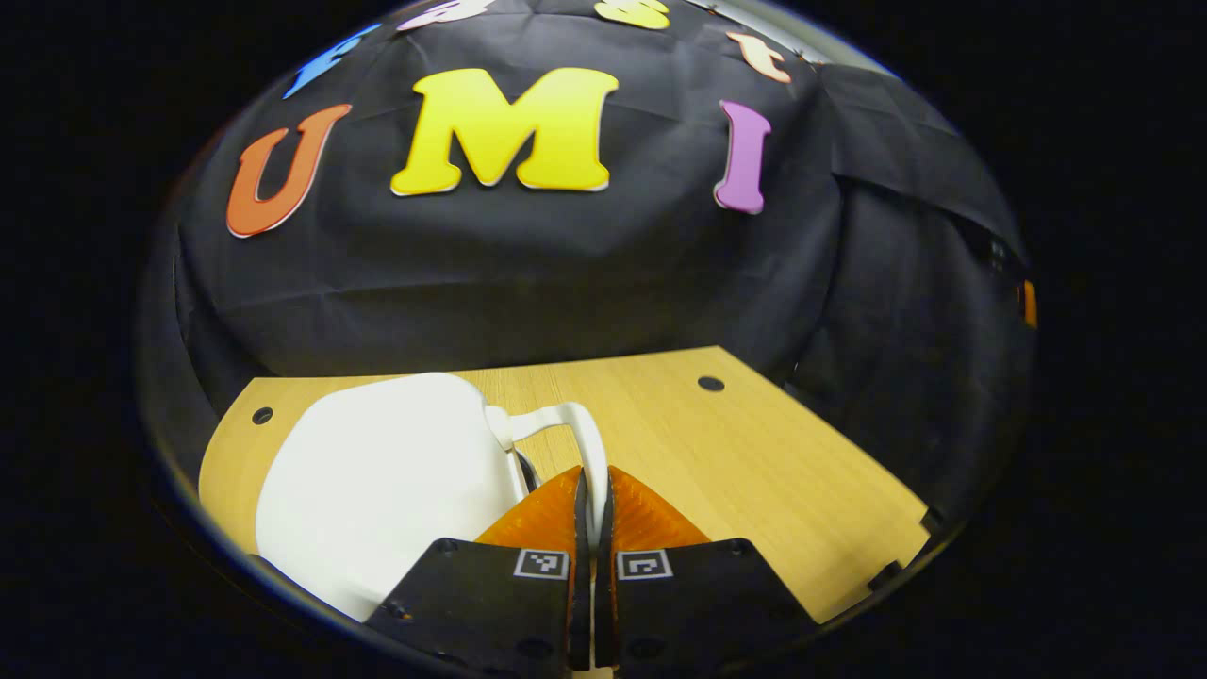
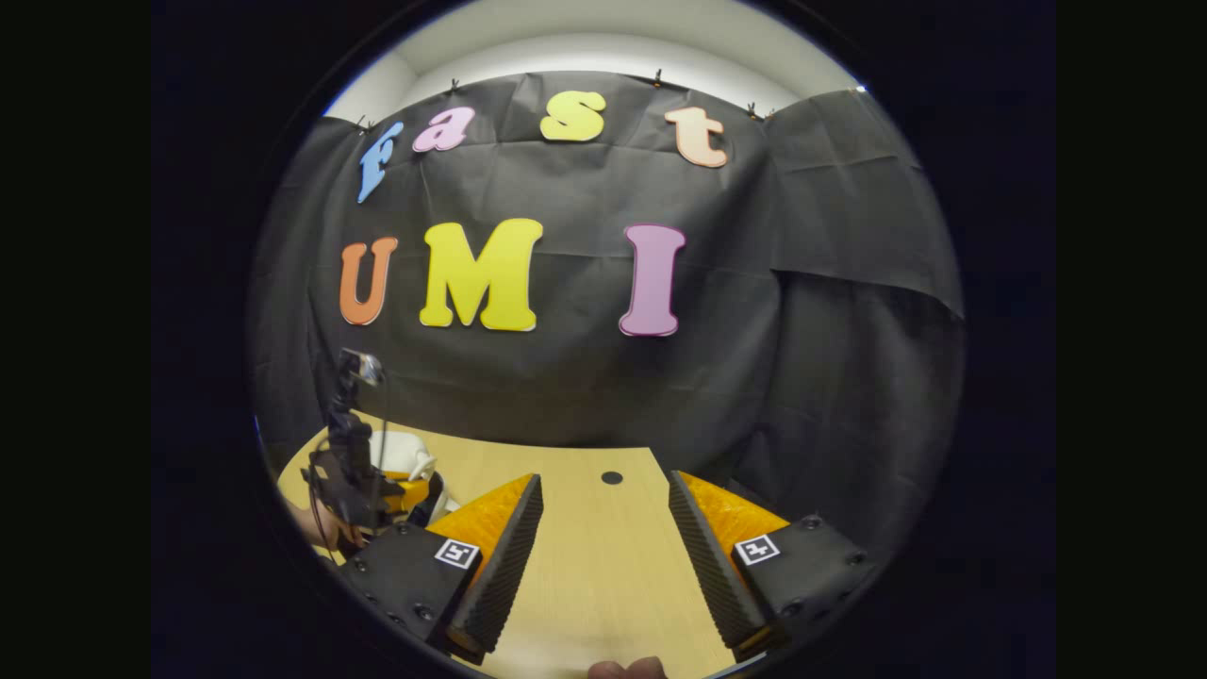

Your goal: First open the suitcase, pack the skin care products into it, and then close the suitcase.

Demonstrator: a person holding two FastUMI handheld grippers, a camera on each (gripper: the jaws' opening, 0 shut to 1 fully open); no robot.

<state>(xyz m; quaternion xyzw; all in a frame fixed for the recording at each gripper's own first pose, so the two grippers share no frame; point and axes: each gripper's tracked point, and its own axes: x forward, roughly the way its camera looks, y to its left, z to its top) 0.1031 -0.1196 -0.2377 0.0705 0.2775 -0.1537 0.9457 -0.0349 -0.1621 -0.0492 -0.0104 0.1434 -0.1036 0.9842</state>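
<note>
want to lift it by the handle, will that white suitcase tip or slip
Likely rigid: the white suitcase has a smooth, rounded hard-looking shell. Its glossy surface may slide easily on the wooden table. The left hand-held gripper pinches the thin handle, set at one side, so the case may swing or tilt when lifted.

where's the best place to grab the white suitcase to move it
By its thin arched handle, coming from the side it juts toward. The shell of the white suitcase is broad, rounded and smooth, too wide to pinch; the loop stands clear of it. The left gripper already has its jaws closed there.
</note>
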